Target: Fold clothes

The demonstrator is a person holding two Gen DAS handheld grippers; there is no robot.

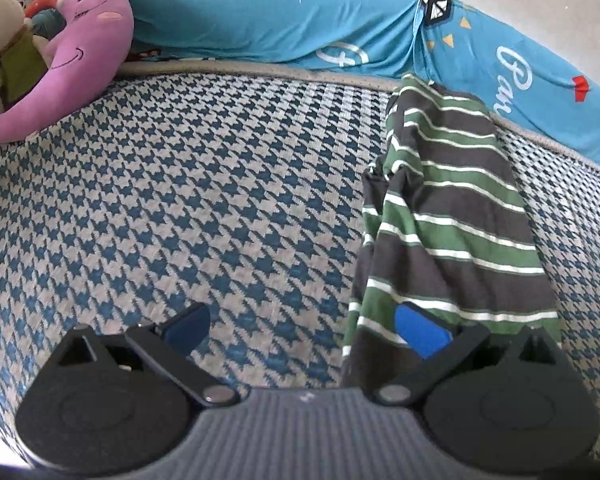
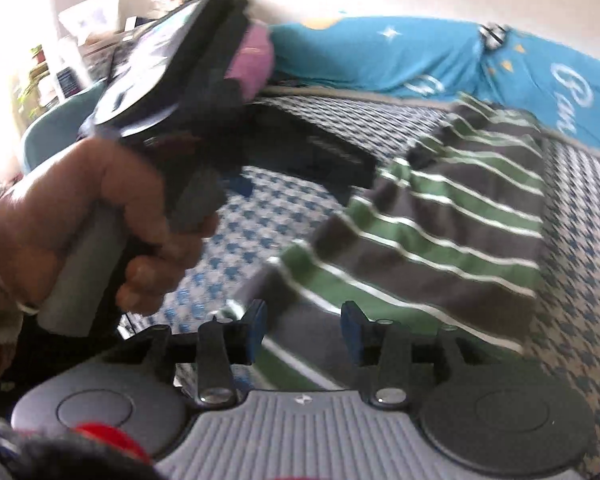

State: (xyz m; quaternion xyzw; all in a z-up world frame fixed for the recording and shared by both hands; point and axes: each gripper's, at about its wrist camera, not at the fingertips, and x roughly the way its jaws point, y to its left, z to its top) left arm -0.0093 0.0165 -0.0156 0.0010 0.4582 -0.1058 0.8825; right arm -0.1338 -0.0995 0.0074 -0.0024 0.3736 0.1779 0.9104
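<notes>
- Striped shirt [image 1: 452, 208], in green, grey and white, bunched into a long narrow band on the houndstooth mat [image 1: 180, 200]; far end close to the mat's far edge, near end under the grippers.
- Long axis running away from both cameras, roughly in line with the fingers rather than across them.
- Left gripper [image 1: 304, 330] spread wide: blue right-hand pad [image 1: 422, 332] over the shirt's near left edge, left-hand pad over bare mat; touching or just above, cannot tell. No cloth pinched.
- Right gripper [image 2: 304, 332] partly open, blue pads apart, striped cloth showing in the gap and beyond; view blurred, so contact unclear.
- Shirt straight ahead of the right gripper, off to the right of the left one; right probably the better placed for the near hem, left for the near left edge.
- Hand [image 2: 100, 216] on the left tool's grip, seen from the right wrist.
- Beyond: pink plush elephant [image 1: 88, 48], small teddy bear [image 1: 4, 28], blue printed bedding [image 1: 260, 16].
</notes>
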